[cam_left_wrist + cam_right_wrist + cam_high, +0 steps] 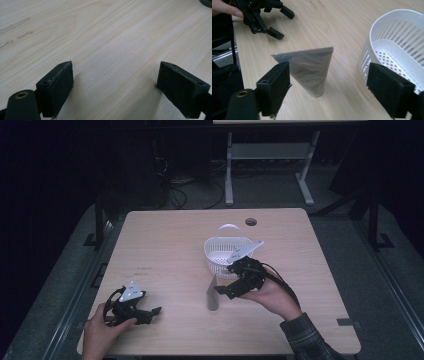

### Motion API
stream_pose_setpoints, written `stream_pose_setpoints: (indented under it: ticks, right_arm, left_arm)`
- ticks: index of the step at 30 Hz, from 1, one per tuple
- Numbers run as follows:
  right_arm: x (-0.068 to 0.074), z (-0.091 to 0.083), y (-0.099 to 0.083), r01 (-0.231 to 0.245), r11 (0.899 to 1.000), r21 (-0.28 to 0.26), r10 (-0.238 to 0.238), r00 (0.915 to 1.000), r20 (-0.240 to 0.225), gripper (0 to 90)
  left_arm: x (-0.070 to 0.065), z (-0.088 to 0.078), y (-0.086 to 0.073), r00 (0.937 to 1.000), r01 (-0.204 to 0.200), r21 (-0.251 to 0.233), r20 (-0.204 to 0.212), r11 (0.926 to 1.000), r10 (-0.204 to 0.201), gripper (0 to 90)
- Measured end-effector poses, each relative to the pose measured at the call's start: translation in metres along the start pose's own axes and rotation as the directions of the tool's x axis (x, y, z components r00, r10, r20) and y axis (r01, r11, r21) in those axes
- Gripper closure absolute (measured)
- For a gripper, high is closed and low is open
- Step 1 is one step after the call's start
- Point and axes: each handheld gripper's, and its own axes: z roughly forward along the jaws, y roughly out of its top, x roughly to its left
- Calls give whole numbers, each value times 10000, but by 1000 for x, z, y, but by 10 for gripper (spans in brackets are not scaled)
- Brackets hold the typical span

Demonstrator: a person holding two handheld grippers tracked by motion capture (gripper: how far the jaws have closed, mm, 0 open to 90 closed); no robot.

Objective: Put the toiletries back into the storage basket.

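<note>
A grey squeeze tube (213,295) (310,72) stands upright on its cap near the middle of the wooden table (170,245). My right gripper (221,291) (328,82) points at it from the right with its jaws wide apart. The tube stands free just ahead of them, closer to the left pad (277,87), and neither pad presses on it. A white slotted basket (227,252) (397,47) with a handle sits empty just behind the tube. My left gripper (150,314) (115,82) rests low at the front left, open over bare wood.
A round cable hole (251,222) lies near the table's far edge. Beyond the table stands a white desk frame (270,155) over cables on a dark floor. In the right gripper view the left gripper (262,15) and a fingertip (227,10) appear at the top left.
</note>
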Motion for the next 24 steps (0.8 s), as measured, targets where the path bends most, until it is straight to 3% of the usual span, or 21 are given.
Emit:
stream_pose_setpoints:
  ticks: [16,24]
  right_arm:
    - [11,18,22,69,9989,457,-64,9999,-108,25]
    - [15,26,26,173,9972,730,-159,9997,-206,22]
  left_arm:
    - [0,0,0,10000,-25,-10,-15,10000,25,125]
    - [0,0,0,10000,-18,-20,-17,10000,17,126]
